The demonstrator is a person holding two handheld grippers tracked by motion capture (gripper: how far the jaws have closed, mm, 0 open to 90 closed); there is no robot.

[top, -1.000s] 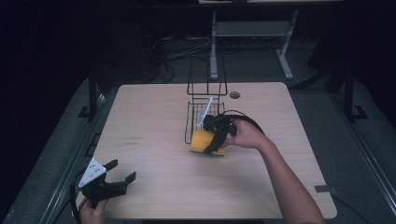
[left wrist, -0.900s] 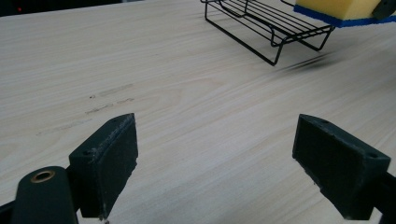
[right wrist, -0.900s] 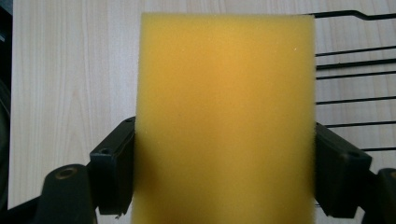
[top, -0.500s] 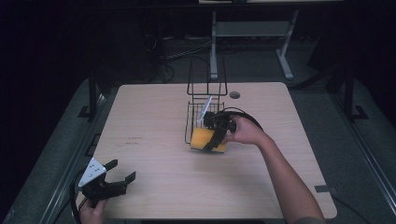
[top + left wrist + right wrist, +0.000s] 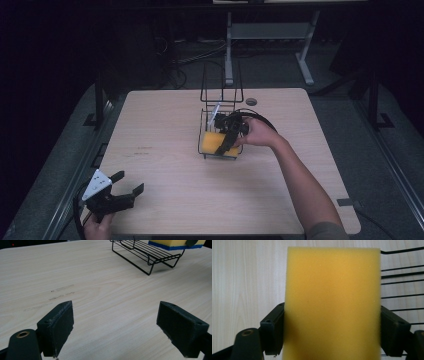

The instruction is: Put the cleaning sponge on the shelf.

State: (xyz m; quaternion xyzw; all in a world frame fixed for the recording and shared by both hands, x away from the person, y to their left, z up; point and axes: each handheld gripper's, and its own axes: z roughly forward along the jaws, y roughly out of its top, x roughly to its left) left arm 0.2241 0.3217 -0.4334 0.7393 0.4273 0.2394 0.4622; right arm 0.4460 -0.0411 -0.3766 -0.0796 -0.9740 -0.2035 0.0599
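From the high view we see the whole wooden table (image 5: 165,125), with the black wire rack (image 5: 220,131) standing near its middle and the right gripper (image 5: 226,144) reaching into the rack's low tray, while the left gripper (image 5: 116,196) sits well apart at the table's near left corner. The left gripper view adds what the others do not: the yellow sponge (image 5: 175,243) has a blue layer on its underside and lies over the far end of the rack's tray. The right gripper view gives us the sponge (image 5: 332,302) up close, a flat yellow rectangle with a fine porous face, set lengthwise between the two black jaws, which press on its long sides and hold it; the rack's wires run beneath it at the right and bare table shows at the left. The left gripper's jaws stand wide apart with nothing between them, just above the bare wood.
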